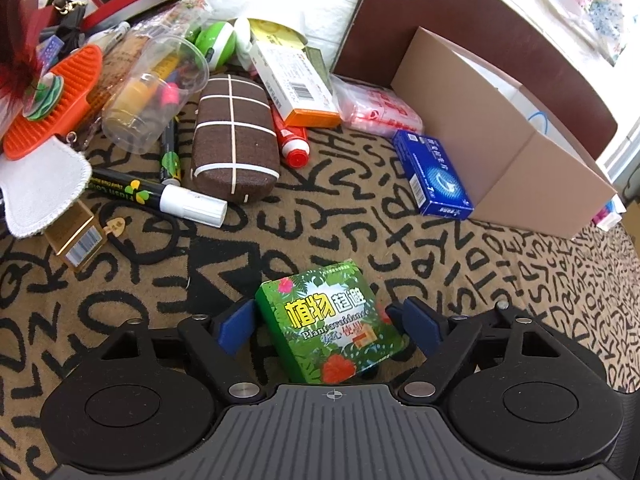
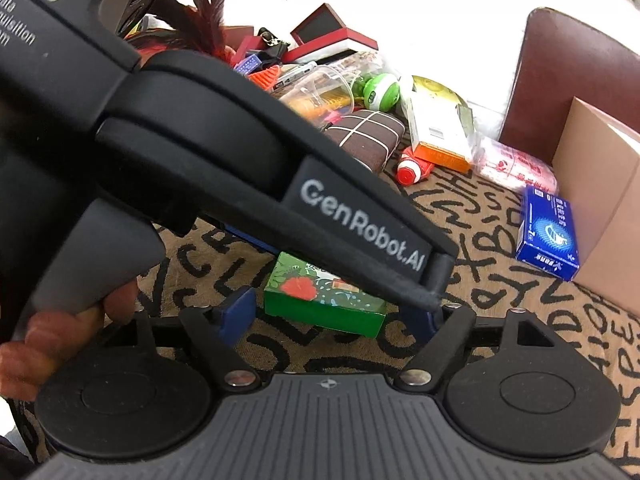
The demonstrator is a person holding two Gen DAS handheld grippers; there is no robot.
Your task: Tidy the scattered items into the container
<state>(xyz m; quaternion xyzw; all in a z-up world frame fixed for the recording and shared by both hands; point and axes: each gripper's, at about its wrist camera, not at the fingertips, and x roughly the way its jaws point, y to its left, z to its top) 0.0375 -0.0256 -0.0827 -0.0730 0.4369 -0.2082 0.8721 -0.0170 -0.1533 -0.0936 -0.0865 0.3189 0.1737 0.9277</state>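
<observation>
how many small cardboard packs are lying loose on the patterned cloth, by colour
green box: 1
blue box: 1
white and orange box: 1
gold box: 1
total: 4, counting only clearly visible small packs on the cloth, not the brown cardboard container or the red cases at the back.

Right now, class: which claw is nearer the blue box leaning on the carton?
Neither clearly: both claws, left and right, sit open around the green box, with the blue box well ahead to the right in both views.

Bright daylight, blown-out upper background, fisheye-warped edges.
</observation>
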